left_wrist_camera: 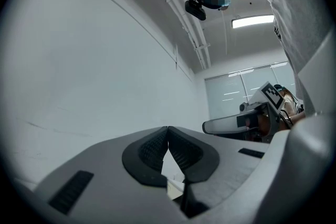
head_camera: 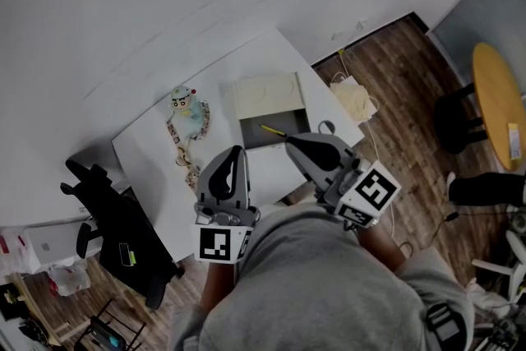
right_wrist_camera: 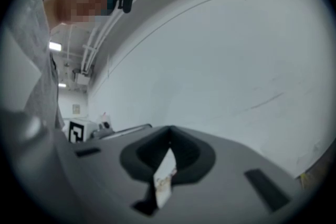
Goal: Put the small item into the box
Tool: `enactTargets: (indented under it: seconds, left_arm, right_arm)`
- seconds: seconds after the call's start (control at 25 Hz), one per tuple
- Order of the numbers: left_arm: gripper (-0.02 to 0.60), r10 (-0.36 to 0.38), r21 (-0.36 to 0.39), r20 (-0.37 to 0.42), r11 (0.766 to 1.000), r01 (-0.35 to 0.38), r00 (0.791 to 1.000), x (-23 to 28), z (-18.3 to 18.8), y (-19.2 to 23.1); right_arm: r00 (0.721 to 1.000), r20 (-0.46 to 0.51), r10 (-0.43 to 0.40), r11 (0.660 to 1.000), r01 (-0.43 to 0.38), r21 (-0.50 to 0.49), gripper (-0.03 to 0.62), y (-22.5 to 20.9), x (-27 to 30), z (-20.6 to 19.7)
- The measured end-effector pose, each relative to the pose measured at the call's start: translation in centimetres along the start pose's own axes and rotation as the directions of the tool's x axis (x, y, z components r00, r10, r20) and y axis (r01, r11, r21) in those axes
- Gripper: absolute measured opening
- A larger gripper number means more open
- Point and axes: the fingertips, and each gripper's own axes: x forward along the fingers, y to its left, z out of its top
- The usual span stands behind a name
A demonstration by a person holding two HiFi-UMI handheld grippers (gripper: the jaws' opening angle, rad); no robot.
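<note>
Black-and-white square markers are carried on the cubes of both grey plastic grippers. The left gripper (left_wrist_camera: 168,129) and the right gripper (right_wrist_camera: 169,129) are each seen with ribbed black pads pressed tip to tip, and nothing is clasped between them. The small toy figure (head_camera: 185,104), rounded and pale green with a beaded strap, is laid on the white table (head_camera: 152,152) just left of the open box (head_camera: 267,94), at whose near rim a thin yellow stick (head_camera: 274,130) is seen.
</note>
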Motion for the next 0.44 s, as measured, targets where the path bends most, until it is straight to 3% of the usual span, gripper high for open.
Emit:
enactTargets:
  seconds: [0.44]
  left_arm:
    - [0.032,-0.016,-0.041,-0.047,0.999,0.014,0.999,0.3,-2.2,0.4]
  right_arm:
    - [0.997,-0.06,-0.049,0.999,0.048,-0.009,0.032,-1.2,0.9,-2.1]
